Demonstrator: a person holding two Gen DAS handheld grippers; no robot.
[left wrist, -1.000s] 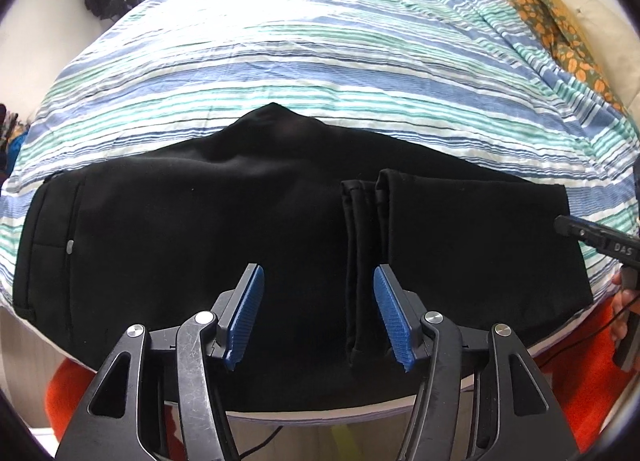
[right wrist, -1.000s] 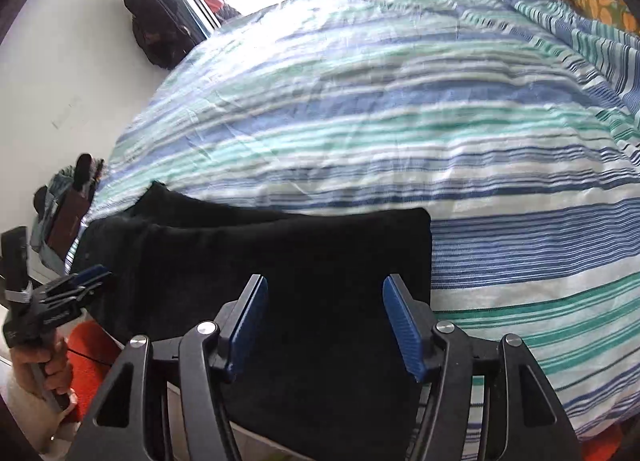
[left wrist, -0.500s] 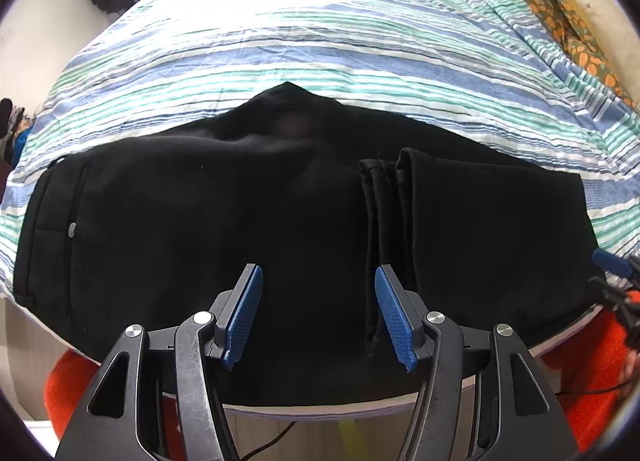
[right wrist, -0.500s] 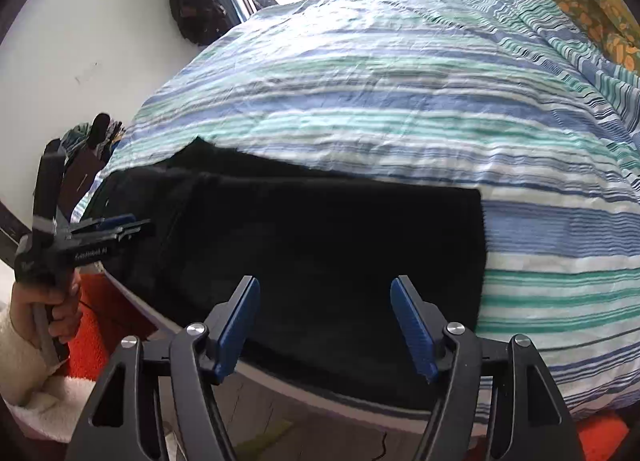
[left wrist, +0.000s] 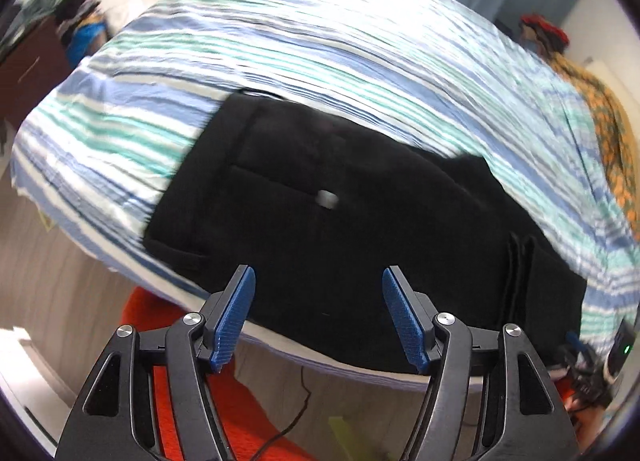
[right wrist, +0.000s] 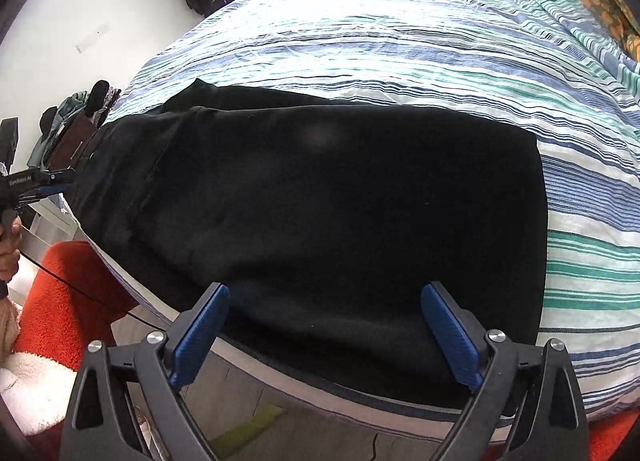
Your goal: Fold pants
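Black pants (left wrist: 344, 229) lie flat along the near edge of a striped bed, legs folded back over the upper part. In the left wrist view the waistband end with a back pocket and pale button (left wrist: 326, 198) is at centre left, and the leg cuffs' edge (left wrist: 520, 281) at right. My left gripper (left wrist: 320, 317) is open and empty, above the pants' near edge. In the right wrist view the folded end of the pants (right wrist: 344, 213) fills the middle. My right gripper (right wrist: 324, 333) is open and empty at that end's near edge. The left gripper also shows in the right wrist view (right wrist: 40, 181).
The bed has a blue, green and white striped cover (right wrist: 440, 45). An orange rug (left wrist: 180, 401) and a thin black cable (left wrist: 288, 421) lie on the wooden floor below the bed edge. An orange patterned blanket (left wrist: 612, 133) lies at the bed's far right.
My left gripper has swung left toward the waistband end, with motion blur. My right gripper has pulled back and up a little, and its jaws stand wider. Both stay empty.
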